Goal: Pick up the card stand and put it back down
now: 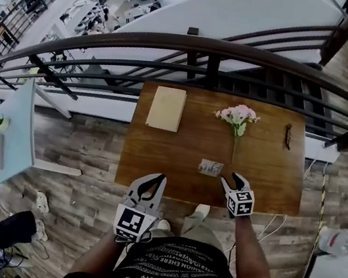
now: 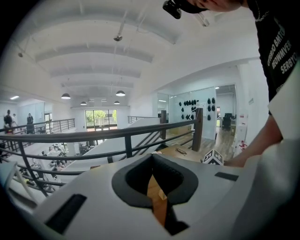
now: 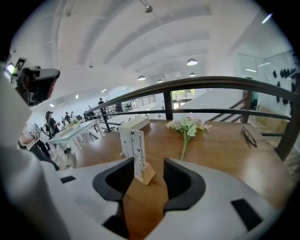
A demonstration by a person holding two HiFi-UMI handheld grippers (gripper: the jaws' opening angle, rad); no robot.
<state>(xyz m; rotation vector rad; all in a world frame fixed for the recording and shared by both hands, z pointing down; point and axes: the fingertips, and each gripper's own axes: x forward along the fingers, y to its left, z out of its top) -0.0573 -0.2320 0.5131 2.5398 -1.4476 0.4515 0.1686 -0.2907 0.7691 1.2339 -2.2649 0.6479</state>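
Note:
The card stand, a small white printed card in a light wooden base, stands upright on the brown table near its front edge. My right gripper is just to the right of it, low over the table and open. In the right gripper view the card stand sits at the mouth of the right gripper, nearer the left finger, and the pads do not press on it. My left gripper hovers over the table's front edge to the left, shut on nothing; the left gripper shows only table wood through its slit.
A tan notebook lies at the table's back left. A sprig of pink flowers lies behind the stand. A dark pair of glasses lies at the back right. A dark railing runs along the table's far side.

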